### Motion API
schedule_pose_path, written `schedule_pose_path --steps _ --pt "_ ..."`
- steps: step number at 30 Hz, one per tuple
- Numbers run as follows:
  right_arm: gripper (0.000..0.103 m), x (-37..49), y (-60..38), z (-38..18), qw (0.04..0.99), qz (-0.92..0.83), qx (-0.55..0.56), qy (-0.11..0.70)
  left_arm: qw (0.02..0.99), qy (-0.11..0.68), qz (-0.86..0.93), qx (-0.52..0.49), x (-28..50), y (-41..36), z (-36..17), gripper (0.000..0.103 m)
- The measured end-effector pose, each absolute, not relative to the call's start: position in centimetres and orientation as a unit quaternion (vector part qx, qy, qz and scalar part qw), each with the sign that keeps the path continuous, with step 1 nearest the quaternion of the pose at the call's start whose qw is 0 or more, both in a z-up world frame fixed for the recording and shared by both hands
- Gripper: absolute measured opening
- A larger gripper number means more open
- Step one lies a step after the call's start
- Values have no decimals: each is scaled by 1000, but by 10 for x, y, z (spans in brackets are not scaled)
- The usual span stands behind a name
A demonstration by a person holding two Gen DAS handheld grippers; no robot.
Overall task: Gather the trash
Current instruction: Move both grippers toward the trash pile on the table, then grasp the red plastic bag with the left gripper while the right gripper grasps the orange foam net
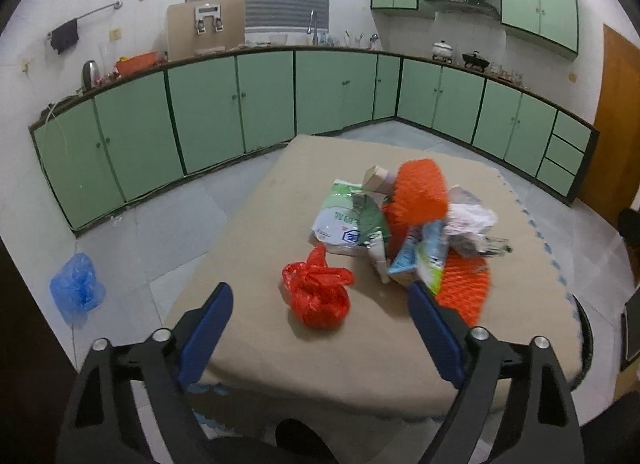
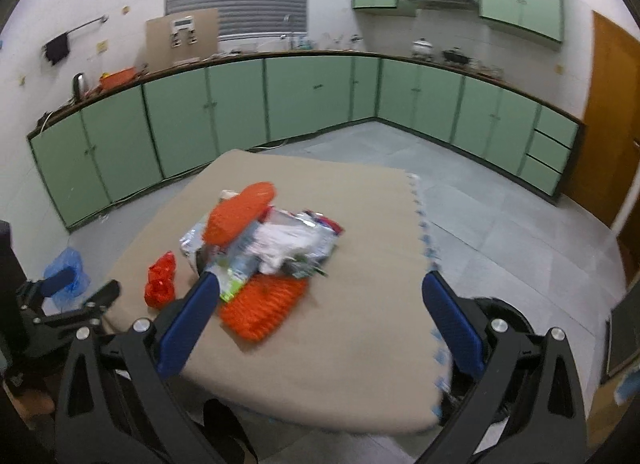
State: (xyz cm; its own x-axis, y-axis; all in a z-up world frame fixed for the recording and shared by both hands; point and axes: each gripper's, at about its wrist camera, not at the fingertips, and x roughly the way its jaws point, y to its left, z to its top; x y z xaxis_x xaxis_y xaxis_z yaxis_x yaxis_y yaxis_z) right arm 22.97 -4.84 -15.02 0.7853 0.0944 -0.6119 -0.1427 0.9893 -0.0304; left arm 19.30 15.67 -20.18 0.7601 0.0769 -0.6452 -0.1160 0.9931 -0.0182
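A heap of trash lies on a beige mat on the floor: a crumpled red plastic bag, a white-green pouch, orange net pieces, a small carton and white wrappers. My left gripper hovers over the mat's near edge, jaws wide apart, with the red bag between and beyond its blue pads, untouched. My right gripper is open above the mat, nothing between its pads. The heap and red bag lie ahead and left of it.
A blue plastic bag lies on the grey tiled floor left of the mat. Green cabinets line the far walls. A wooden door stands at the right. The left gripper's frame shows at the right wrist view's left edge.
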Motion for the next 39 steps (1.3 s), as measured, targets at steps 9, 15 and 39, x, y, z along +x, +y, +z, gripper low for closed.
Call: schedule_pose_path --steps 9,15,39 --pt "96 279 -28 -183 941 74 -39 329 925 378 40 -14 244 162 -252 65" --pt "96 293 -16 -200 937 85 -36 338 912 409 27 -18 268 164 -280 41" --pt "87 366 44 -234 929 65 -34 363 949 313 28 -33 306 205 -222 3"
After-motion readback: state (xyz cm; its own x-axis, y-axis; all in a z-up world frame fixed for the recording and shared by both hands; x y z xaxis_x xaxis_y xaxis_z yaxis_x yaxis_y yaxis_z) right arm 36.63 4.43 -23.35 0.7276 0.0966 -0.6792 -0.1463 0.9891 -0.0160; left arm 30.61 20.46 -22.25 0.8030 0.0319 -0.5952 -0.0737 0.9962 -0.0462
